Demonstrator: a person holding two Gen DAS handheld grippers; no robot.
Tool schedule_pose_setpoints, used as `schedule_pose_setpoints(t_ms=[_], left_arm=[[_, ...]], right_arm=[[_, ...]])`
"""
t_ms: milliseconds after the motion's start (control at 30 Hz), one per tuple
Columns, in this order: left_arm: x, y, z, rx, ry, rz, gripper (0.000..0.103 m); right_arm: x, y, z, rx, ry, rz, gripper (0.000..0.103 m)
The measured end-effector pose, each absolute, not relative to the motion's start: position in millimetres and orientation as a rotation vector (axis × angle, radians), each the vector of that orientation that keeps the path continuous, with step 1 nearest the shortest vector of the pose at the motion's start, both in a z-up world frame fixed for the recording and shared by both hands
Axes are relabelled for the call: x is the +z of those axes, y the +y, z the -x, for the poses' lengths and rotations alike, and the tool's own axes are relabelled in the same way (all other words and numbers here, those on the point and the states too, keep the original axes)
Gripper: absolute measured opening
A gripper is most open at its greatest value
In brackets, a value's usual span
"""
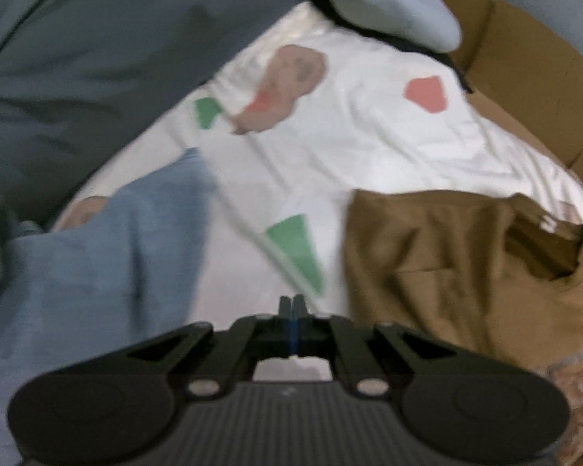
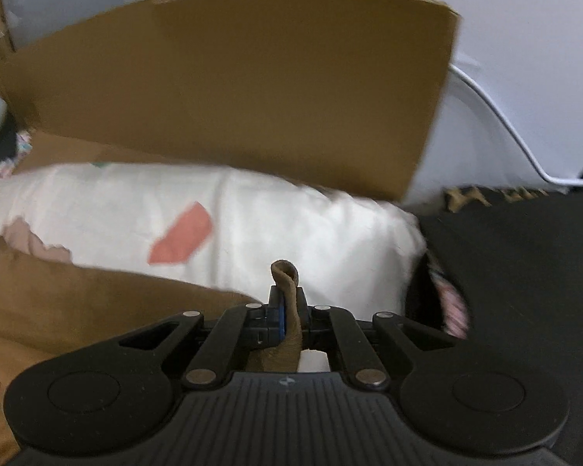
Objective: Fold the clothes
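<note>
Left wrist view, gripper: the left gripper (image 1: 292, 303) fills the bottom centre of the frame, its two black jaws pressed together with nothing seen between them.
Left wrist view, brown shirt: a brown shirt (image 1: 447, 264) lies spread at the lower right, just right of the jaws and apart from them; its collar with a small label sits toward the right edge, and a printed patch shows at the bottom right corner.
Left wrist view, blue cloth: a blue cloth (image 1: 109, 256) lies at the lower left, left of the jaws, blurred.
Left wrist view, sheet: a white sheet (image 1: 369, 147) with green, red and pink shapes covers the middle of the frame, under both garments.
Left wrist view, surroundings: grey fabric (image 1: 97, 58) fills the upper left; a cardboard box (image 1: 524, 77) stands at the upper right.

Right wrist view, gripper: the right gripper (image 2: 287, 303) sits at the bottom centre, its jaws clamped on a fold of the brown shirt (image 2: 97, 310).
Right wrist view, pinched fold: the fabric pokes up past the fingertips as a small curled tip, and the rest spreads away to the lower left.
Right wrist view, sheet: the white sheet (image 2: 291, 233) lies just beyond the jaws, across the middle.
Right wrist view, box: a cardboard box (image 2: 233, 89) flap fills the upper half.
Right wrist view, floor: a dark surface (image 2: 524, 272) lies at the right.
</note>
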State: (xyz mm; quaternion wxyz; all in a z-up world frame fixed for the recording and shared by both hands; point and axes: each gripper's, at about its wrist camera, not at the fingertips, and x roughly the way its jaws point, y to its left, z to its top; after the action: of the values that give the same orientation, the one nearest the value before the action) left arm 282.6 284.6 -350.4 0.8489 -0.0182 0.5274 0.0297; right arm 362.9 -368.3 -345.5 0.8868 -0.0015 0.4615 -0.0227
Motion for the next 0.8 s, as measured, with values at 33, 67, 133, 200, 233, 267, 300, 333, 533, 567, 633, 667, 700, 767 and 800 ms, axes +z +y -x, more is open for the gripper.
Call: schedule_pose_setpoints(t_ms=[33, 67, 133, 200, 233, 267, 300, 333, 533, 567, 633, 667, 700, 767, 800], left_arm=[[-350, 289, -282, 0.074, 1.112, 0.04, 0.0], [-350, 294, -281, 0.084, 1.113, 0.042, 0.0], [-347, 298, -282, 0.088, 1.109, 0.062, 0.0], [-342, 297, -285, 0.074, 1.105, 0.096, 0.003], [-340, 292, -286, 0.06, 1.102, 0.105, 0.006], [-339, 287, -288, 0.046, 1.099, 0.113, 0.01], [-338, 279, -291, 0.027, 1.098, 0.118, 0.011], [-337, 271, -294, 0.008, 1.097, 0.123, 0.013], [-336, 220, -306, -0.112, 1.065, 0.166, 0.019], [-339, 212, -307, -0.132, 1.07, 0.161, 0.023], [-345, 195, -308, -0.171, 1.078, 0.15, 0.03], [-349, 190, -308, -0.186, 1.082, 0.157, 0.032], [-353, 185, -307, -0.2, 1.085, 0.164, 0.032], [-359, 179, -309, -0.209, 1.084, 0.179, 0.034], [-362, 176, -310, -0.213, 1.085, 0.184, 0.036]], right_arm=[[-347, -366, -361, -0.046, 0.971, 0.048, 0.006], [-347, -364, -360, -0.052, 0.975, 0.079, 0.009], [-344, -361, -359, -0.077, 0.967, 0.11, 0.033], [-340, -359, -359, -0.094, 0.956, 0.134, 0.04], [-337, -357, -361, -0.091, 0.943, 0.136, 0.044], [-333, -355, -362, -0.088, 0.931, 0.137, 0.045], [-329, -353, -363, -0.085, 0.918, 0.138, 0.047], [-326, -351, -365, -0.077, 0.907, 0.137, 0.048], [-316, -331, -367, -0.013, 0.871, 0.121, 0.048], [-317, -326, -369, 0.003, 0.87, 0.119, 0.048], [-319, -318, -371, 0.033, 0.867, 0.113, 0.048], [-321, -313, -372, 0.048, 0.866, 0.111, 0.048], [-322, -309, -374, 0.063, 0.865, 0.108, 0.048], [-324, -300, -376, 0.094, 0.862, 0.103, 0.048], [-325, -296, -377, 0.109, 0.861, 0.1, 0.048]])
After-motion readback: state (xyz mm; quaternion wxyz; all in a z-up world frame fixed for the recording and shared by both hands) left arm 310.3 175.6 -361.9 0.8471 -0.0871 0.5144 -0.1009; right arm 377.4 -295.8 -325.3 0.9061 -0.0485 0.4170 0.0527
